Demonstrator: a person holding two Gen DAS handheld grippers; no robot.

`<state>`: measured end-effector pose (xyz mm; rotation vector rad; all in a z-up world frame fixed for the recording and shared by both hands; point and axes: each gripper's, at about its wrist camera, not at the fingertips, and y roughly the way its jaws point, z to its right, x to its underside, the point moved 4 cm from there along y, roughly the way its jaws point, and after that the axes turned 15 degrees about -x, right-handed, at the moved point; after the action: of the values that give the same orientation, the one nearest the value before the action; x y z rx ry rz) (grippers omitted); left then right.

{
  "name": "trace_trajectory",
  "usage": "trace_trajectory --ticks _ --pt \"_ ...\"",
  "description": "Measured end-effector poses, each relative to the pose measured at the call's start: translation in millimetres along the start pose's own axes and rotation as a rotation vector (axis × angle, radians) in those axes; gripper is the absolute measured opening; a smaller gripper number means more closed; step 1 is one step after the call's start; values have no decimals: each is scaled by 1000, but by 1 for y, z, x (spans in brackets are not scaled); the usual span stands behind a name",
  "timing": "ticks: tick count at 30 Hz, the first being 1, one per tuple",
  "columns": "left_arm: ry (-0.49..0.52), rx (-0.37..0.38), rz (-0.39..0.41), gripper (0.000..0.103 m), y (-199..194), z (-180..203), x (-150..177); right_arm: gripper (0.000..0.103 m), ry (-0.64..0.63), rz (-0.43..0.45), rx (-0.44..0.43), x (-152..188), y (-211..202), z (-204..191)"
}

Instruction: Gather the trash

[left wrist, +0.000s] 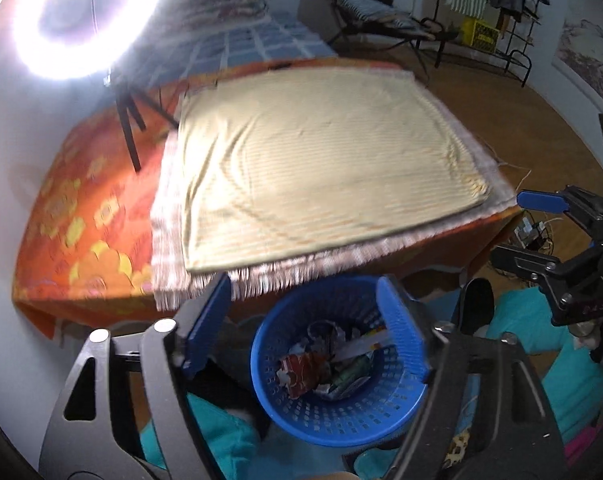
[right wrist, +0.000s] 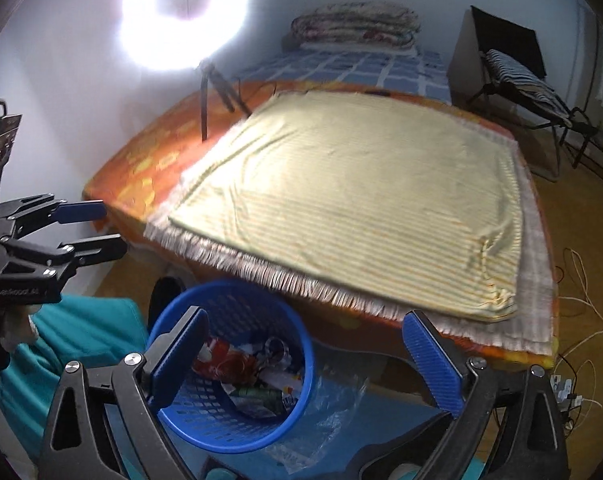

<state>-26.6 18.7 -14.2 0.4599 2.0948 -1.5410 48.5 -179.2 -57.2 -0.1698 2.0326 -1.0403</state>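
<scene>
A blue perforated basket (left wrist: 343, 416) stands on the floor in front of the table and holds crumpled wrappers and paper (left wrist: 325, 364). My left gripper (left wrist: 305, 328) is open and empty, hovering just above the basket's rim. In the right wrist view the basket (right wrist: 237, 424) sits low left with the trash (right wrist: 253, 368) inside it. My right gripper (right wrist: 305, 364) is open and empty above and right of the basket. Each gripper shows in the other's view: the right one (left wrist: 541, 216) and the left one (right wrist: 85, 224).
A table under a striped cream cloth (left wrist: 321, 168) and an orange flowered cover (left wrist: 85, 240) fills the middle. A ring light (right wrist: 183, 12) on a tripod stands at its back left. A clear plastic bag (right wrist: 329, 412) lies by the basket. Cables (right wrist: 581, 308) trail on the floor at right.
</scene>
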Motion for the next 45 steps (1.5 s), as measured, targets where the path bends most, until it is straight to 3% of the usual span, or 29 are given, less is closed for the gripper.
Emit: trace_trajectory --ticks 14,19,21,23,26,30,39,45 --pt "-77 -1 178 83 -40 -4 -52 99 18 133 41 -38 -48 11" --pt "-104 3 225 86 -45 -9 -68 101 36 177 66 -51 -61 13" --pt "-126 8 245 94 -45 -14 -71 102 28 189 84 -57 -63 13" --pt "-140 6 253 95 -41 -17 -74 103 10 212 92 -62 -63 13" --pt "-150 1 246 95 -28 -19 -79 103 12 260 70 -65 -54 21" --pt "-149 -18 224 95 -3 -16 -86 103 25 235 36 -67 -26 38" --pt "-184 -57 148 95 44 -14 -94 103 3 199 34 -86 14 60" --pt "-262 -51 123 95 61 -24 -91 103 -49 208 75 -86 26 61"
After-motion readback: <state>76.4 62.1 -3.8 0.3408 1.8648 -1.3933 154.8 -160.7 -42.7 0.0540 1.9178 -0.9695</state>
